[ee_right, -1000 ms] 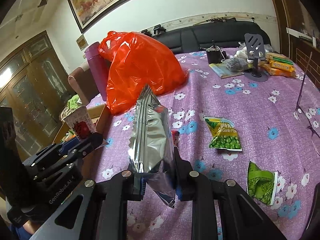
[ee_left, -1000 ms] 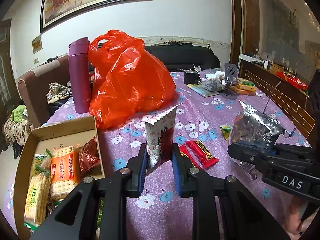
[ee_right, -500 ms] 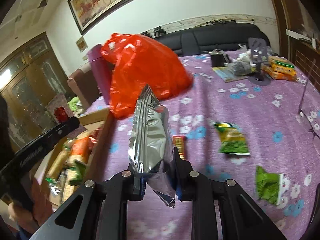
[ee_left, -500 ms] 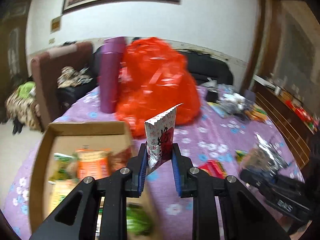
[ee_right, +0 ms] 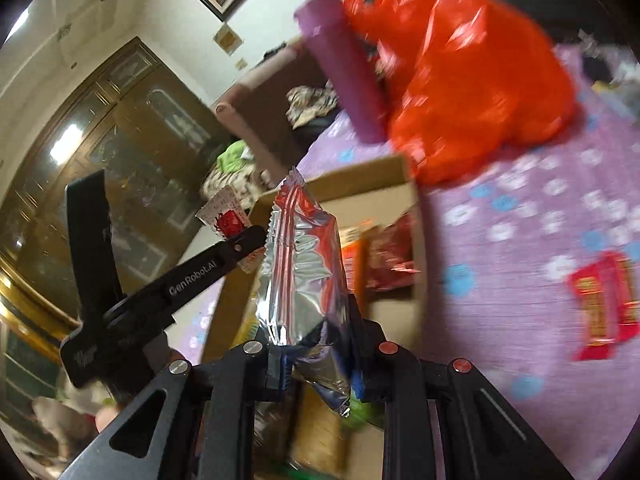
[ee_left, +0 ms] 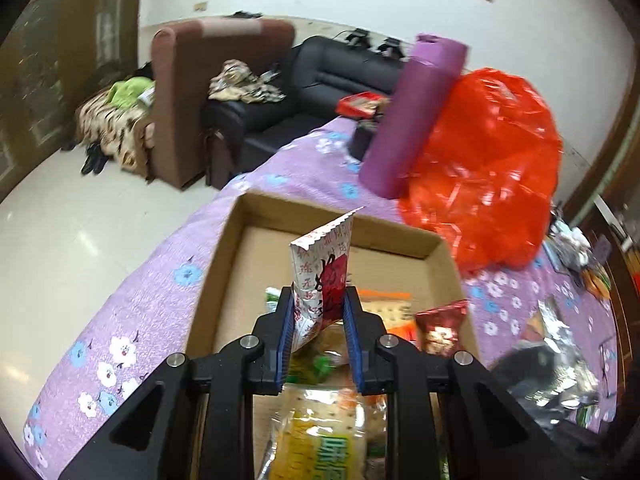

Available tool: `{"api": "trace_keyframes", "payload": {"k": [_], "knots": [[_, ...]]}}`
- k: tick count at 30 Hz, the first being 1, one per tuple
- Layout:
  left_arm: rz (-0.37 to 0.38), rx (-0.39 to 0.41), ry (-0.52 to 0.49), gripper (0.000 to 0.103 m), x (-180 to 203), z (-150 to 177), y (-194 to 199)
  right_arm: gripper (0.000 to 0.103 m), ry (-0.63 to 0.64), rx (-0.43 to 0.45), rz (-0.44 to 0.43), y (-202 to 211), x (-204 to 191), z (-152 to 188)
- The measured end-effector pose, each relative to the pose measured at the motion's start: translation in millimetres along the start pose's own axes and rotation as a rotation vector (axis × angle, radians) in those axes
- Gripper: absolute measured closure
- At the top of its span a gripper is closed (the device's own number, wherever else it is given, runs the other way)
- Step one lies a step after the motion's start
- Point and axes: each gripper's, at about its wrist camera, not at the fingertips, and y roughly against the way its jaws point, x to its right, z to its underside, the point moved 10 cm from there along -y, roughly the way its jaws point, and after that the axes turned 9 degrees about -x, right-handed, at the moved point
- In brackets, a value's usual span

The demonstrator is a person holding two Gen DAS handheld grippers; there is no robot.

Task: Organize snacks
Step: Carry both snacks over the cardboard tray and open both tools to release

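Lowering both packets into the cardboard box goes best if you aim for the bare floor in its upper half, clear of the crackers at frame bottom, releasing only once low. Your left gripper is pinched nearly shut on the white-and-red packet at center; your right gripper clamps narrowly on the silver foil bag, center frame above the box.

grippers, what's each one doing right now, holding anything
Left gripper: closed on the white and red packet.
Right gripper: closed on the silver foil packet.
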Motion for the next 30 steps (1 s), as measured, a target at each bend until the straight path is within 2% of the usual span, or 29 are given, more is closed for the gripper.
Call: {"api": "trace_keyframes", "payload": {"k": [2, 4, 7, 13, 15, 17, 18, 19, 21, 24, 30], "knots": [[-0.008, -0.011, 0.007, 0.08, -4, 1, -3, 0.078, -0.046, -0.035, -0.078, -19, -4, -7], [-0.022, -0.024, 0.014, 0.08, -7, 4, -6, 0.078, -0.075, -0.066, -0.117, -33, -4, -9], [-0.025, -0.028, 0.018, 0.08, -7, 5, -8, 0.077, -0.104, -0.083, -0.11, -50, 2, -16], [-0.022, -0.008, 0.008, 0.08, -2, 4, -5, 0.064, -0.12, -0.074, -0.033, -55, 18, -31], [-0.005, 0.007, 0.003, 0.08, 2, 3, -2, 0.064, -0.116, -0.06, -0.029, -51, 20, -36], [-0.001, 0.021, 0.001, 0.072, 3, 3, 2, 0.06, -0.097, -0.034, 0.015, -44, 20, -39], [0.008, 0.027, 0.003, 0.071, 4, 3, 4, 0.054, -0.086, -0.023, 0.028, -41, 20, -41], [0.014, 0.033, 0.007, 0.071, 4, 2, 6, 0.053, -0.075, -0.011, 0.046, -37, 19, -42], [0.009, 0.042, 0.01, 0.071, 2, 0, 8, 0.053, -0.053, 0.029, 0.089, -27, 18, -46], [0.019, 0.04, 0.018, 0.071, 2, 0, 7, 0.053, -0.032, 0.042, 0.125, -17, 20, -46], [0.02, 0.055, 0.033, 0.071, 0, 0, 11, 0.053, -0.037, 0.087, 0.154, 5, 26, -44]]}}
